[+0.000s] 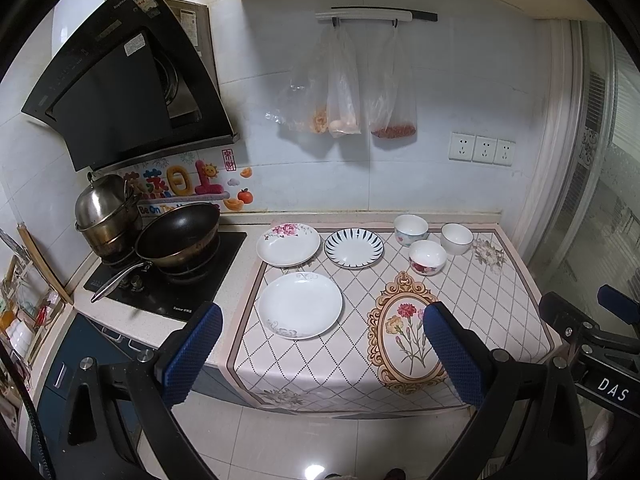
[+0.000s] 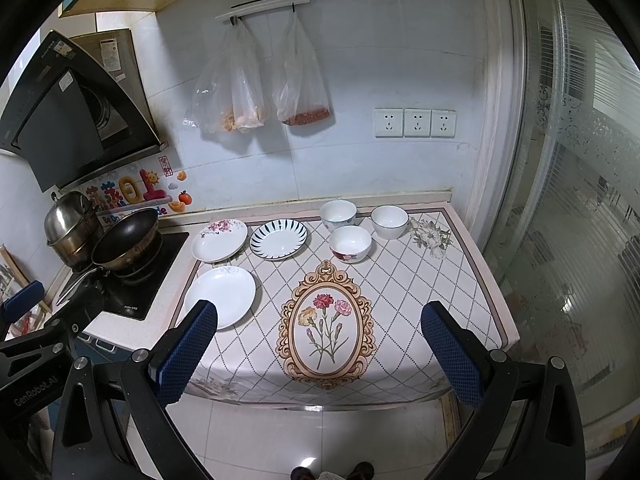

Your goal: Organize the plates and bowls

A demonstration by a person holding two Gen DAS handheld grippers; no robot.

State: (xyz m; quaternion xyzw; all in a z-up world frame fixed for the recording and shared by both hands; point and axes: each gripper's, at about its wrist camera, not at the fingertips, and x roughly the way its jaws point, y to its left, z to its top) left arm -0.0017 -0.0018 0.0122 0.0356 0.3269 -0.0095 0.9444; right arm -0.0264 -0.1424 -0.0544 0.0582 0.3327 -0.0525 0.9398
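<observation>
on the tabletop (image 2: 400, 280), covered by a pale diamond-patterned cloth with a framed carnation print (image 2: 326, 326), three plates and three bowls were laid out apart from one another. the plain white ceramic plate (image 1: 300, 305) lay nearest the front left, behind it the white plate with pink flowers (image 1: 288, 245) and the white plate with dark blue radial stripes (image 1: 353, 248). to the right were grouped the white bowl with a pale floral band (image 1: 411, 229), the plain white bowl with a dark rim (image 1: 457, 238) and the white bowl with red flowers (image 1: 427, 257).

the left hand-held gripper (image 1: 322, 356) and the right hand-held gripper (image 2: 320, 354) were held released and empty, short of the tabletop edge.

glazed rims could slip from the padded fingers if pinched shallowly. the cloth overhung the front edge and could be dragged, shifting everything. stacked bowls could chip if set down hard.

a black wok (image 1: 178, 236) and a steel pot (image 1: 105, 212) stood close on the left stove, where a swung plate could be knocked. tiled walls, hanging plastic bags (image 2: 260, 84) and a frosted glass door (image 2: 580, 220) enclosed the narrow kitchen.
</observation>
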